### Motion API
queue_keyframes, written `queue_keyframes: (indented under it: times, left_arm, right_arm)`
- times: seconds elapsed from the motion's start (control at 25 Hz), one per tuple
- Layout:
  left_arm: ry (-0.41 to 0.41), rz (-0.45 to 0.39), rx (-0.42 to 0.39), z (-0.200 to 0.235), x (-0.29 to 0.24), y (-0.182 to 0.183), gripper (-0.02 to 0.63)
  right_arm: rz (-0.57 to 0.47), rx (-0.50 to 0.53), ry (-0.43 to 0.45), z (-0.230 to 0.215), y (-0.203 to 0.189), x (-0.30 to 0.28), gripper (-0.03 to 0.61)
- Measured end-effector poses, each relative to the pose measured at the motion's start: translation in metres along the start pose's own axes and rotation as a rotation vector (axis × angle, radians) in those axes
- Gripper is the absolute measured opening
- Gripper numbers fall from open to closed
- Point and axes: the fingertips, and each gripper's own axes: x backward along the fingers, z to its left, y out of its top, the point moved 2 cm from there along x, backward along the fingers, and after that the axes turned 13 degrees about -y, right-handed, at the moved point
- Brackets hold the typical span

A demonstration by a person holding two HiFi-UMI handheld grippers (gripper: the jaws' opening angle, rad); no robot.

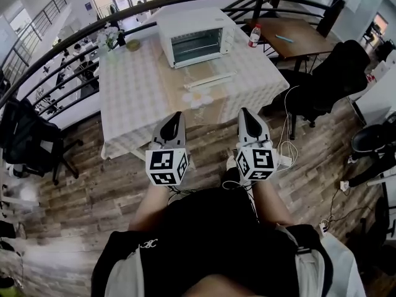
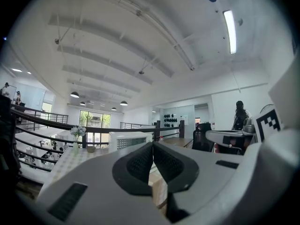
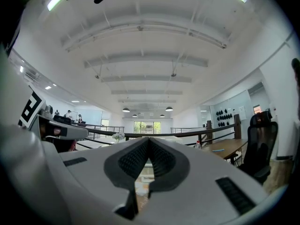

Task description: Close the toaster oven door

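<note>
A white toaster oven (image 1: pixel 195 34) stands at the far side of a table with a checked cloth (image 1: pixel 142 91). Its glass door (image 1: pixel 197 45) faces me and looks upright against the front. Both grippers hang over the wooden floor, short of the table's near edge and far from the oven. My left gripper (image 1: pixel 175 116) is shut with nothing between its pads. My right gripper (image 1: pixel 245 113) is also shut and empty. In the left gripper view the oven (image 2: pixel 127 139) shows small beyond the left gripper's (image 2: pixel 153 146) closed jaws. The right gripper's (image 3: pixel 149 142) jaws hide it in the right gripper view.
On the table are a flower vase (image 1: pixel 111 37), a small bowl (image 1: pixel 133 44), a long white strip (image 1: pixel 209 79) and a flower-shaped mat (image 1: pixel 198 99). A bottle (image 1: pixel 254 36) stands on a wooden table (image 1: pixel 303 39). A black chair (image 1: pixel 337 73) and floor cables (image 1: pixel 284 156) are at the right.
</note>
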Motion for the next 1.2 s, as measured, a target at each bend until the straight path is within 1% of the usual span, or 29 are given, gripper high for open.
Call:
queue_keyframes:
  times: [0.16,0.32,0.56,0.88,1.04,1.2]
  left_arm:
    - [0.022,-0.007,-0.019,0.014,-0.023,0.001,0.014]
    - [0.059,-0.01,-0.039,0.028,-0.058,0.001,0.014]
    - [0.124,0.014,-0.023,0.053,-0.127,-0.004,0.014]
    - [0.212,0.059,-0.012,0.072,-0.223,-0.001,0.014]
    - [0.252,0.077,-0.005,0.084,-0.264,-0.001,0.014]
    - [0.286,0.092,0.014,0.089,-0.291,-0.006,0.014]
  right_arm:
    - [0.002,-0.006,0.017,-0.006,-0.011,-0.031,-0.006]
    - [0.01,-0.02,0.041,-0.024,-0.025,-0.075,-0.006]
    - [0.038,-0.041,0.106,-0.048,-0.045,-0.156,-0.006]
    - [0.073,-0.058,0.198,-0.091,-0.061,-0.258,-0.006]
    - [0.097,-0.063,0.245,-0.106,-0.073,-0.301,-0.006]
    - [0.124,-0.06,0.29,-0.115,-0.084,-0.33,-0.006]
